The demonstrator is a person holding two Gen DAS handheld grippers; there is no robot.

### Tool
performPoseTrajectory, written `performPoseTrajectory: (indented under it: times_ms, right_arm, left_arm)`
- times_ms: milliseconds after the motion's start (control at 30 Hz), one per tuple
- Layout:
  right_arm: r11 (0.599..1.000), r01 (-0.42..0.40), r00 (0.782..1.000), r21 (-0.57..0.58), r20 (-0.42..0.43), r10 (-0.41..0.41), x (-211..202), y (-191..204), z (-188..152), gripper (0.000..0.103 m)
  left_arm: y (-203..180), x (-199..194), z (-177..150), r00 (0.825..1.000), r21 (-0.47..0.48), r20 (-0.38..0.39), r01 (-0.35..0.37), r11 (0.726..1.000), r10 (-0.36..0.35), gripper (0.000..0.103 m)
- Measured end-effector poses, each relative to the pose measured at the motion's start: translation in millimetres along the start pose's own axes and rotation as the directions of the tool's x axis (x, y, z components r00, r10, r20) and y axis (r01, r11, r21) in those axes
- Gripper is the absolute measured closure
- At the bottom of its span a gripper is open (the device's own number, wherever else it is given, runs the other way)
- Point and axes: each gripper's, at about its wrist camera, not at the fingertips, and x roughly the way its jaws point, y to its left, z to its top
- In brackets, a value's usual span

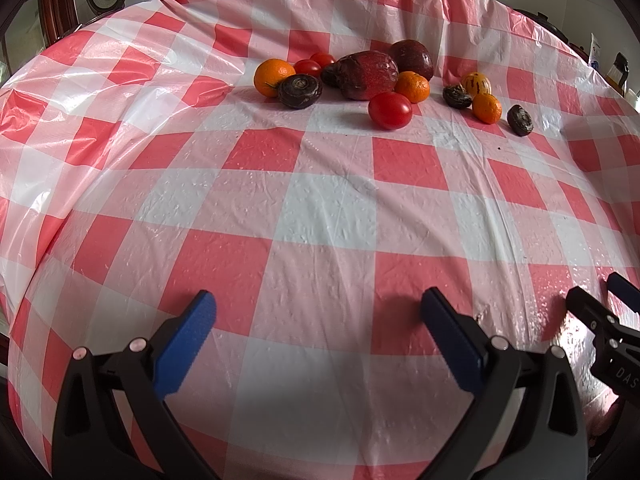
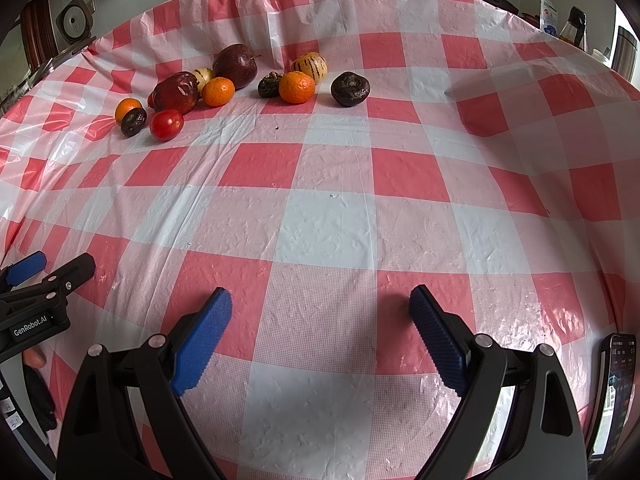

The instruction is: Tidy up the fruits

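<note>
Both tongs (image 1: 318, 312) (image 2: 320, 308) gape over bare tablecloth (image 2: 328, 220), fruits (image 2: 240, 80) well apart.

home kitchen | rice cooker (image 2: 74, 20) | checked tablecloth (image 2: 328, 216) | pans at edge

Fruits (image 2: 224, 88) clustered on tablecloth (image 2: 328, 224) far side, phone (image 2: 618, 392) at near right edge

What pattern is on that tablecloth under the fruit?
The tablecloth is a red, pink and white check, shown best in the right wrist view.
</note>
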Motion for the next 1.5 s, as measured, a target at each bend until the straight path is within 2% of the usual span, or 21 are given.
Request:
performPoseTrajectory:
  times_ms: [100,200,267,400,467,533,600,667,700,733,800,833,900,1067,1133,1167,1200,1333,1500]
  right_arm:
    - [1.0,-0.003,1.0,-0.004,-0.005,0.003,-0.6,3.7,1.2,0.015]
    - [0.998,-0.062,0.998,0.011,-0.02,0.062,5.6,0.6,17.6,0.016]
    - [0.999,-0.026,1.0,0.03,-0.01,0.027,16.3,-6.6,36.5,0.016]
    - [0.998,-0.013,0.999,0.058,0.042,0.01,37.4,-21.7,75.8,0.016]
    - [0.995,-0.058,0.997,0.083,0.056,0.054,52.3,-30.7,96.7,0.016]
    - [0.99,-0.093,0.995,0.11,0.055,0.087,63.2,-38.2,110.5,0.016]
    - [0.987,-0.098,0.994,0.128,0.063,0.09,68.6,-43.5,117.9,0.016]
    - [0.985,-0.107,0.993,0.138,0.068,0.099,72.5,-48.5,124.3,0.016]
    - [0.986,-0.102,0.993,0.134,0.071,0.094,74.5,-50.7,128.0,0.017]
    - [0.988,-0.092,0.994,0.125,0.072,0.083,76.4,-50.6,131.2,0.017]
    - [0.993,-0.067,0.996,0.092,0.064,0.061,82.8,-50.1,139.9,0.025]
    - [0.995,-0.059,0.997,0.084,0.055,0.054,88.3,-51.0,145.9,0.027]
    - [0.996,-0.047,0.998,0.074,0.033,0.045,96.8,-50.6,151.2,0.036]
    - [1.0,-0.015,1.0,-0.013,0.007,0.015,115.0,-36.2,168.6,0.04]
    - [0.999,0.005,1.0,-0.049,0.017,-0.004,118.4,-28.5,174.0,0.046]
    - [0.999,0.005,1.0,-0.053,0.02,-0.004,120.0,-26.8,176.9,0.051]
    - [0.999,0.001,1.0,-0.05,0.02,0.0,120.9,-26.6,178.5,0.061]
    - [1.0,-0.014,0.999,0.009,0.03,0.014,115.6,-27.8,175.6,0.062]
    - [0.986,-0.111,0.987,0.127,0.127,0.095,77.0,-30.3,145.0,0.062]
  left_arm:
    - [-0.3,0.9,2.6,1.0,0.007,-0.019,0.002,1.0,-0.002,0.001]
    - [-1.1,9.5,19.8,0.997,0.045,-0.058,0.056,0.997,-0.053,0.001]
    - [2.0,16.2,31.3,0.997,0.032,-0.032,0.075,0.997,-0.074,0.001]
    - [4.4,35.1,65.3,0.999,0.01,0.011,0.051,0.999,-0.051,0.001]
    - [0.2,41.0,80.1,0.997,0.0,0.032,0.073,0.997,-0.073,0.002]
    - [-14.0,47.0,92.6,0.997,0.04,0.045,0.06,0.997,-0.062,0.003]
    - [-33.9,53.9,103.3,0.997,0.093,0.06,0.045,0.995,-0.051,0.013]
    - [-47.1,63.0,111.7,0.996,0.107,0.045,0.067,0.992,-0.072,0.03]
    - [-53.4,70.0,117.4,0.994,0.101,0.028,0.098,0.99,-0.102,0.035]
    - [-55.3,74.8,120.7,0.994,0.097,0.021,0.109,0.989,-0.112,0.046]
    - [-57.4,80.4,127.2,0.993,0.07,0.024,0.115,0.991,-0.117,0.054]
    - [-56.1,82.1,129.4,0.993,0.055,0.028,0.11,0.992,-0.112,0.062]
    - [-55.1,83.5,130.3,0.992,0.044,0.032,0.121,0.992,-0.123,0.062]
    - [-51.1,83.6,128.8,0.989,0.018,0.045,0.144,0.989,-0.144,0.063]
    - [-49.1,83.7,129.2,0.988,0.015,0.045,0.145,0.989,-0.145,0.063]
    - [-48.8,83.8,129.3,0.988,0.014,0.045,0.146,0.989,-0.146,0.063]
    - [-47.2,82.8,128.7,0.988,0.012,0.046,0.15,0.989,-0.15,0.063]
    - [-38.4,80.4,126.4,0.983,-0.006,0.049,0.179,0.984,-0.179,0.063]
    - [-35.4,76.9,122.9,0.977,0.009,0.053,0.206,0.978,-0.207,0.063]
